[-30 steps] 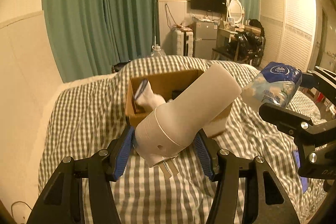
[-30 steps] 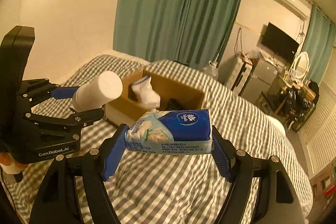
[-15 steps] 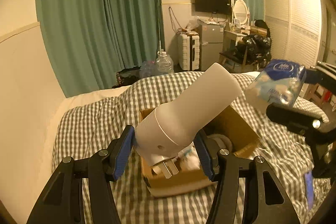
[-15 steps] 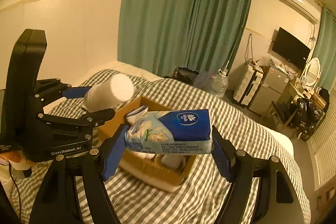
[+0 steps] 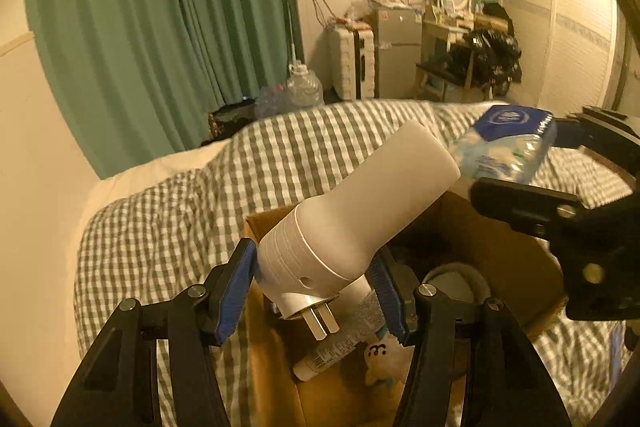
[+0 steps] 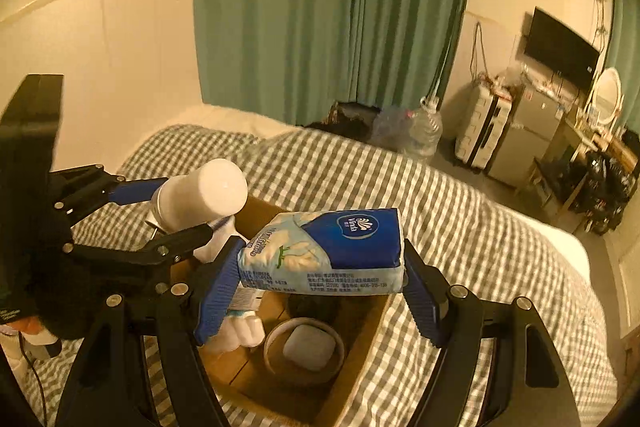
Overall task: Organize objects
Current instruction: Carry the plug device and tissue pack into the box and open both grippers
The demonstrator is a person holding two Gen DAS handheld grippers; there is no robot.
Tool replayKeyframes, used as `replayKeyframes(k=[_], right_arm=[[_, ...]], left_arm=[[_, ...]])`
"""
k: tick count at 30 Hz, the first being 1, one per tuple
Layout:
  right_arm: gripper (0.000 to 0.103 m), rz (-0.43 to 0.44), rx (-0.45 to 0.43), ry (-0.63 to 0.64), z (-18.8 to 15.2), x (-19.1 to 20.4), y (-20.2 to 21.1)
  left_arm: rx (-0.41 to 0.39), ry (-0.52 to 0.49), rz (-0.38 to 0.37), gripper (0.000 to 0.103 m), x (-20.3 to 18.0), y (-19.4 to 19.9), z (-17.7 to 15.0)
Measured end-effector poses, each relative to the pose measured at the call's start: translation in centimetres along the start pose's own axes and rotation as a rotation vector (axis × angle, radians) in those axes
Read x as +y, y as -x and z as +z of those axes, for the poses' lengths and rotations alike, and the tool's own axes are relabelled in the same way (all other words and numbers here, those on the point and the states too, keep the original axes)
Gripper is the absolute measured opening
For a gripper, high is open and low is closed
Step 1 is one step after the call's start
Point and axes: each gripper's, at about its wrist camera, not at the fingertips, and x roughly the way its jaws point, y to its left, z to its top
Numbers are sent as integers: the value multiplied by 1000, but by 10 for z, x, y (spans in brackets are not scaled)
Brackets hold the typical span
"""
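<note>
Blue ribbed fingers (image 5: 234, 291) clamping smooth cylindrical plug-in light (image 5: 356, 215), crinkly tissue pack (image 6: 324, 251) likewise.

Reads "Vinda" in white under a white petal logo on the round dark-blue badge of the tissue pack (image 6: 328, 251). Along the pack's left end, blue lettering turned sideways, perhaps "Ultra Strong", too blurred to confirm. Across the pack's lower edge, rows of small dark print with digits, too fine to make out. On the same tissue pack from the left wrist view, only the blue badge with blurred white marks. On the small tube (image 5: 336, 347) in the cardboard box (image 5: 516, 247), a barcode label, digits unreadable. On the plush toy (image 5: 380, 359) beside it, a dark mark resembling "3".
</note>
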Motion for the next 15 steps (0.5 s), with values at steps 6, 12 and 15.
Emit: replayKeyframes(k=[6, 12, 15], right_arm=[[74, 16, 75, -13, -12, -7, -47], [75, 23, 105, -14, -20, -8, -65], [76, 20, 109, -18, -22, -10, -67]], left_arm=[[63, -38, 2, 58, -3, -28, -10], [82, -54, -15, 59, -4, -32, -17], [76, -55, -21, 59, -4, -29, -18]])
